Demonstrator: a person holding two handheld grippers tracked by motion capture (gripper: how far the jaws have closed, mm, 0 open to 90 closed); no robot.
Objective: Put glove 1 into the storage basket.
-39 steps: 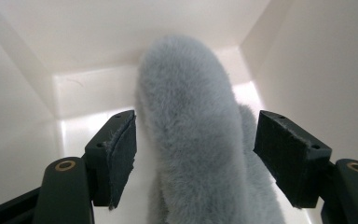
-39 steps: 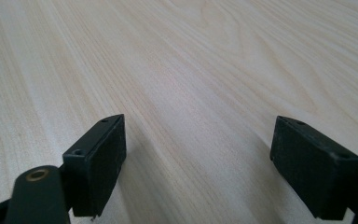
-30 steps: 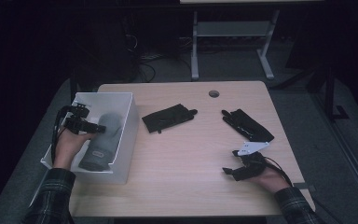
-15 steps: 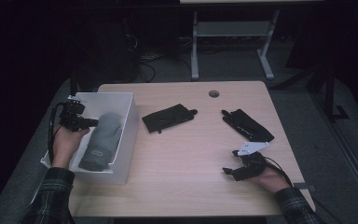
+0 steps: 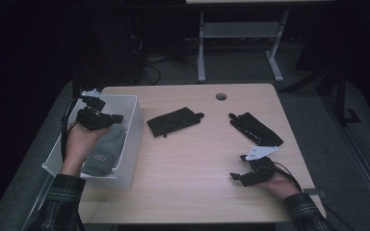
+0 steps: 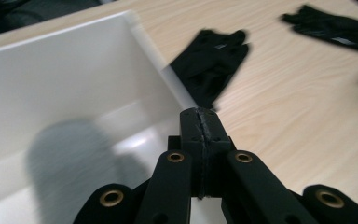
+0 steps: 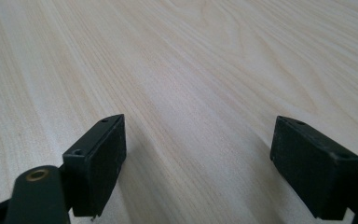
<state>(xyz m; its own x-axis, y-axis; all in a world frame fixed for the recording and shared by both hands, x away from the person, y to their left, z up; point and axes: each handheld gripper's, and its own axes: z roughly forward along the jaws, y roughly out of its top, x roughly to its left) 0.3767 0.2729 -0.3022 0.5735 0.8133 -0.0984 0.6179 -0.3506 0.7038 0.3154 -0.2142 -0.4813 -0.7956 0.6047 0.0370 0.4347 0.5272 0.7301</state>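
- The left hand-held gripper (image 5: 118, 117) hangs over the white bin (image 5: 134, 126); its two black jaws are pressed flat together with nothing between them, having just closed.
- Directly below it, inside the bin, lies a grey glove (image 5: 104, 150), apart from the jaws. A small patch shows near the glove's cuff, too small to read.
- Just past the bin wall, ahead of those jaws, a black glove (image 6: 210, 65) lies flat on the desk (image 5: 192, 163); it bears a pale mark, blurred and unreadable.
- Farther off the same way, a second black glove (image 5: 255, 128) lies on the desk, well apart from the first.
- The right hand-held gripper (image 5: 235, 177) rests low on the desk near that second glove, its jaws standing wide apart over bare wood.
- A round hole (image 5: 220, 96) sits in the desk near its far edge.
- The bin's wall stands between the left hand-held gripper and the nearer black glove.
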